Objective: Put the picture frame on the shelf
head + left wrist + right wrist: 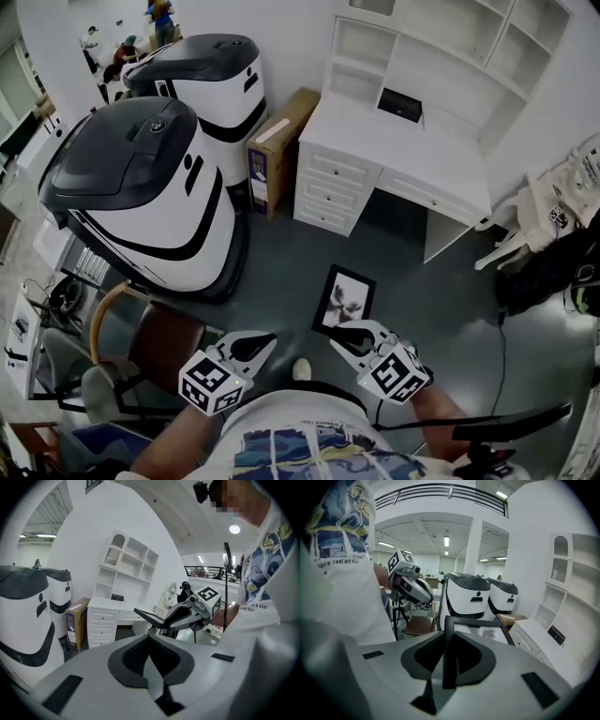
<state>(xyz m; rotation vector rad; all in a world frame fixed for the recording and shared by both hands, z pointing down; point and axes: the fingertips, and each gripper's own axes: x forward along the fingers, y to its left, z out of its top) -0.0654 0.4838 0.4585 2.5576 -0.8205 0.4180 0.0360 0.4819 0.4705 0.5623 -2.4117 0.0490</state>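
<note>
Black picture frame point(344, 300), rigid yet probably fragile, was clamped edgewise in right gripper point(343, 334); left gripper point(265, 344) was closed, empty.

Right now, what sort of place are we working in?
Probably a lab or demo hall with a mock home corner: two big white-and-black machines, a white desk with shelves, a railed upper level.

Frame point(343, 300): matt black rim, glossy face.
My left gripper point(253, 345) and right gripper point(345, 335): smooth pale plastic, matt black pads point(471, 658).
Desk point(394, 141): smooth white paint.
Box point(281, 141): brown cardboard.
Machines point(141, 187): glossy white and dark plastic.
Floor point(412, 300): smooth, dull grey.
</note>
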